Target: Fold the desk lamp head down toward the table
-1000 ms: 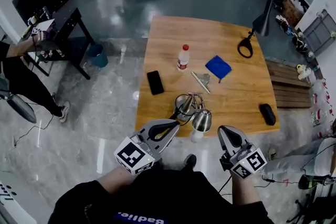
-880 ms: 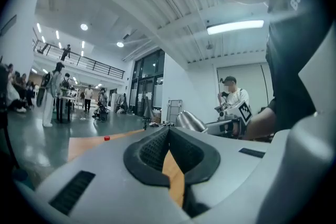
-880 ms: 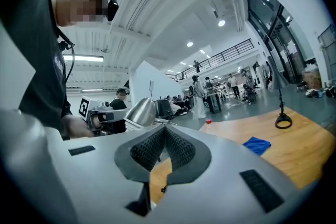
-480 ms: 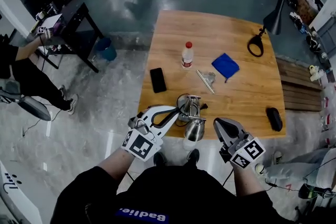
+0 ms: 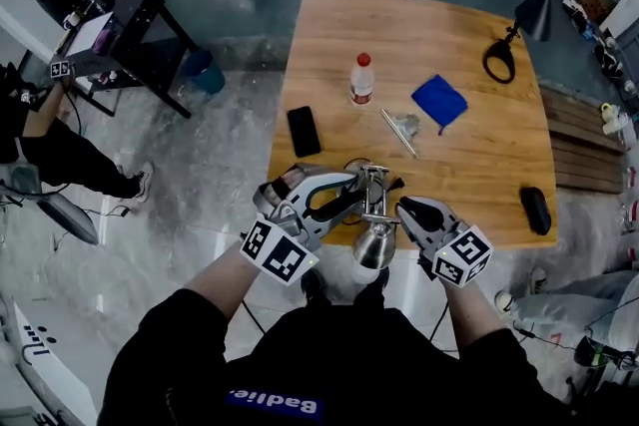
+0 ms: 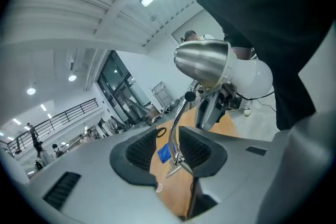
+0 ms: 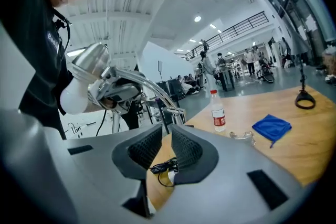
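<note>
Head view has the desk lamp standing at the middle of the tabletop's near edge, right in front of you, with your 2 grippers flanking it. Your left gripper has its tongs narrowly parted, and the chrome lamp arm runs up through the gap, nearer 1 pad than the other, so it does not read as pinched. Your right gripper is narrow too and carries nothing; only tabletop and a black cable show through its gap. The lamp head hangs out past the near edge, raised. Its long axis seems to run from the arm toward you, with the mouth and white bulb facing your body rather than the table. Now the risk: press that head down on so loose a hold and the lamp, this close to the edge, could tip or slide off toward you. The bulb also pokes out and could knock the edge.
</note>
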